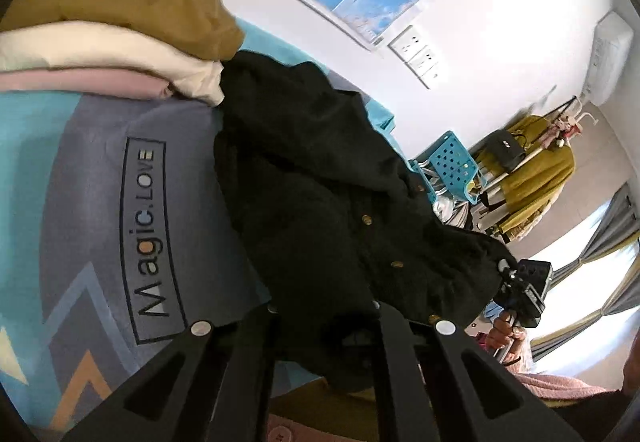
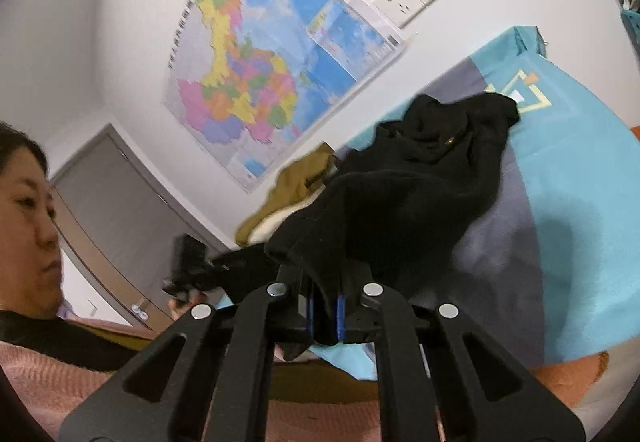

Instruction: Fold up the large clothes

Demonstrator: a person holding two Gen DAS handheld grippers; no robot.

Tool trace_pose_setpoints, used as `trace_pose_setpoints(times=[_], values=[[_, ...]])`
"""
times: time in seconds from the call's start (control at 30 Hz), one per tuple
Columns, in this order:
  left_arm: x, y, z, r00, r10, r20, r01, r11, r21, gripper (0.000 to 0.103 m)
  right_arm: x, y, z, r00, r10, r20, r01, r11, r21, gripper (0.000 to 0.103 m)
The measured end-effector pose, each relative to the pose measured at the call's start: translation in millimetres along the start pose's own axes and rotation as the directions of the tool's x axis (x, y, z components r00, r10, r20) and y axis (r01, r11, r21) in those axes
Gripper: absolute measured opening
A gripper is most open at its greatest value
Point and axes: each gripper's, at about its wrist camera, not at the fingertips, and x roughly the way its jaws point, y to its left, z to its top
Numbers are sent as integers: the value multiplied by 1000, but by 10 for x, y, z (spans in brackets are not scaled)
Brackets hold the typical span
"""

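The left gripper (image 1: 326, 326), seen from its own wrist camera, is clamped on a fold of the black coat (image 1: 320, 178), the fabric bunched between its closed fingers. From there the coat, with its brass-coloured buttons, stretches away across the blue and grey bedspread (image 1: 80, 170) printed "Magic.LOVE" (the coat looks lifted at the near edge and crumpled further off). Just beside its far end sits a stack of folded clothes (image 1: 112, 38): mustard on top, cream under it, pink at the bottom. At the right edge of the coat the right gripper (image 1: 516, 282) shows, held in the person's hand (image 1: 506, 330). Behind stand a blue perforated chair (image 1: 452, 162) and a rack of hanging clothes (image 1: 536, 170).

From the right wrist camera, the right gripper (image 2: 324, 316) is likewise closed on the black coat (image 2: 400, 186), a hem pinched between its blue pads (image 2: 340, 316). The coat rises from the jaws and drapes back onto the bedspread (image 2: 580, 202). The left gripper (image 2: 192, 266) appears to the left, partly blurred. A coloured map (image 2: 264, 66) hangs on the wall.
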Motion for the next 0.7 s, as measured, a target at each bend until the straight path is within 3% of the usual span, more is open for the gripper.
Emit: trace_pose_setpoints(times=[0.3, 0.7], values=[[-86, -108, 340, 999, 15, 46, -16, 999, 34, 4, 80, 62, 436, 998, 10, 65, -9, 1000, -20, 7], [141, -297, 1503, 996, 76, 38, -79, 993, 93, 4, 550, -140, 1409, 995, -20, 98, 19, 1000, 12, 7]])
